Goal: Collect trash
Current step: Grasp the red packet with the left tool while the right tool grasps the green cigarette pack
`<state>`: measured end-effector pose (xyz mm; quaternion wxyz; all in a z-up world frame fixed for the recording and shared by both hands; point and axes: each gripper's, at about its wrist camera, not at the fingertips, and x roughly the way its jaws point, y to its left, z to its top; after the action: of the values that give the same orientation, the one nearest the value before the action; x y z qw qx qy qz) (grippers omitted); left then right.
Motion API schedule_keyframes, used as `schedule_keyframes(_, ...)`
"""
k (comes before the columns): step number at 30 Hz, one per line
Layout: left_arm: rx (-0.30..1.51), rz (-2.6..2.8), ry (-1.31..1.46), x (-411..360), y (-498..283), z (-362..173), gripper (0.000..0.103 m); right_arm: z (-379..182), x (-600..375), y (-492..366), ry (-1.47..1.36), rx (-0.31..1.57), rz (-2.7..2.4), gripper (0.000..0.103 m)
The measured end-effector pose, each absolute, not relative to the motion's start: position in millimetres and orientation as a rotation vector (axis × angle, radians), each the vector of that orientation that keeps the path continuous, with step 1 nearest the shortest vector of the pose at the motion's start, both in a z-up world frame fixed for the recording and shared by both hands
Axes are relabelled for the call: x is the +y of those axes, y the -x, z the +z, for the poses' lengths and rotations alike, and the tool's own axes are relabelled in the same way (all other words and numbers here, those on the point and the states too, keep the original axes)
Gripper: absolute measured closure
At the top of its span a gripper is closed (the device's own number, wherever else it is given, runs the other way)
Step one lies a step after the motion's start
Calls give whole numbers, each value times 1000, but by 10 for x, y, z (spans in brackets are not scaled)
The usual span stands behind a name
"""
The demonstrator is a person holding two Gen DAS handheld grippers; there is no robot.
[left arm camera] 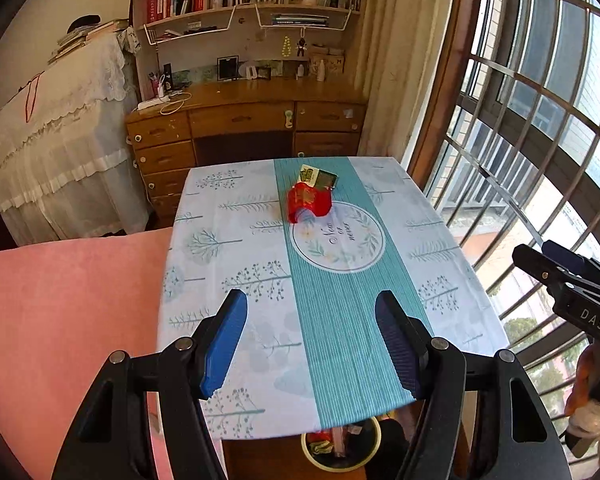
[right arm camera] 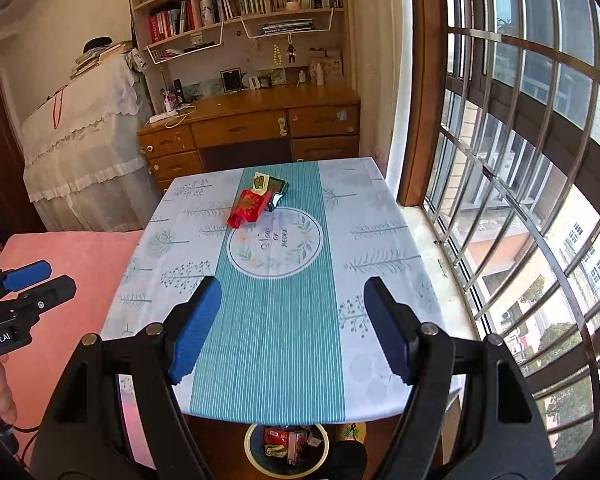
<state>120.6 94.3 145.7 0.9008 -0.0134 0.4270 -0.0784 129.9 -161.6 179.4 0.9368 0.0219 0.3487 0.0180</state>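
A crumpled red wrapper [left arm camera: 309, 202] [right arm camera: 250, 207] lies on the teal stripe of the tablecloth at the table's far end. A dark green packet [left arm camera: 318, 177] [right arm camera: 271, 187] rests against its far side. My left gripper [left arm camera: 311, 322] hovers above the near half of the table, open, with nothing between its blue pads. My right gripper [right arm camera: 292, 314] hangs likewise over the near edge, open and empty. Each gripper shows at the other view's edge. On the floor under the near table edge stands a round bin [left arm camera: 374, 453] [right arm camera: 256, 465] holding several wrappers.
The table [left arm camera: 228, 248] [right arm camera: 364, 264] carries a white and teal cloth. A pink chair or cushion [left arm camera: 60, 320] [right arm camera: 72, 264] adjoins it on the left. A barred window [right arm camera: 520, 200] runs along the right. A wooden desk [left arm camera: 244, 120] with bookshelves stands behind.
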Motion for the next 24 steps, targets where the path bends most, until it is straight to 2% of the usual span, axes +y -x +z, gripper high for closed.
schedule_keyframes(7,994,-89,97,814,-2751,1077,35,1563,-1794,-3029,16,784,151,32)
schedule_keyframes(14,1146,-29,107,535,-4307,237,35,855,-1955,-4772,63,931,269,33)
schedule_keyframes(18,1239,-9,111,416,-4896,-418,35,375,-1994,-5555,62,990,329,35)
schedule_keyframes(24,1367,18,160,386,-5443,-1194,35,-225,-1910,-6225,45,1058,415,35)
